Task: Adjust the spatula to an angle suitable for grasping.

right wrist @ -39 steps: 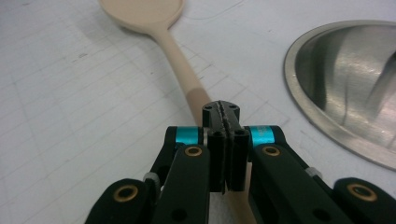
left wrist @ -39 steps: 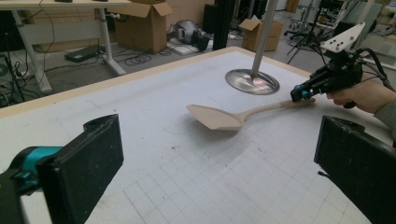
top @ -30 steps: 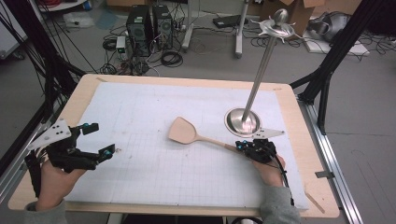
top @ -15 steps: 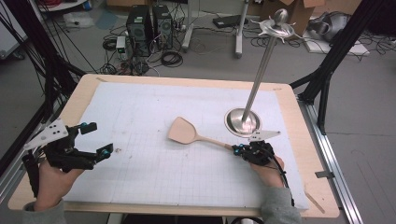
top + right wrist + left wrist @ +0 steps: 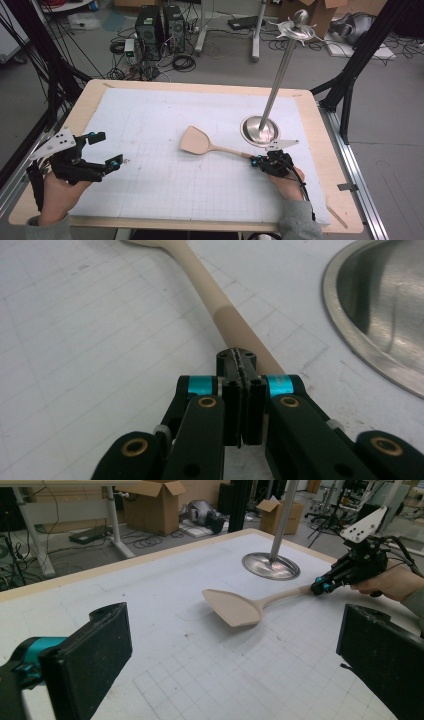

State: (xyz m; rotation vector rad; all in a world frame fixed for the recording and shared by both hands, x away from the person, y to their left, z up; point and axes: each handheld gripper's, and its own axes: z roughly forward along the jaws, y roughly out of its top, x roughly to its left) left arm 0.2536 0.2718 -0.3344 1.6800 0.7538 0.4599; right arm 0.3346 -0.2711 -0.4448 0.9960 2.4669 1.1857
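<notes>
Indoors, at a wooden surface (image 5: 90,95) covered by a white gridded mat (image 5: 150,125), a person works with a gripper in each hand. At far left, the left gripper (image 5: 102,150) hovers just above the mat near the surface's edge, its jaws wide apart with nothing between them. Toward the middle lies a pale wooden spatula (image 5: 197,141), blade flat on the mat, handle running rightward. The right gripper (image 5: 256,161) sits at the handle's end, jaws pressed together over it; whether they pinch the wood or merely rest on top, I cannot tell from where I stand. Just beyond the right gripper, a round steel base (image 5: 260,131) carries a tall metal pole (image 5: 279,80) topped with a spiked disc. Behind the surface, the grey floor holds computer towers (image 5: 157,25), tangled cables (image 5: 182,62) and cardboard boxes (image 5: 320,15).
</notes>
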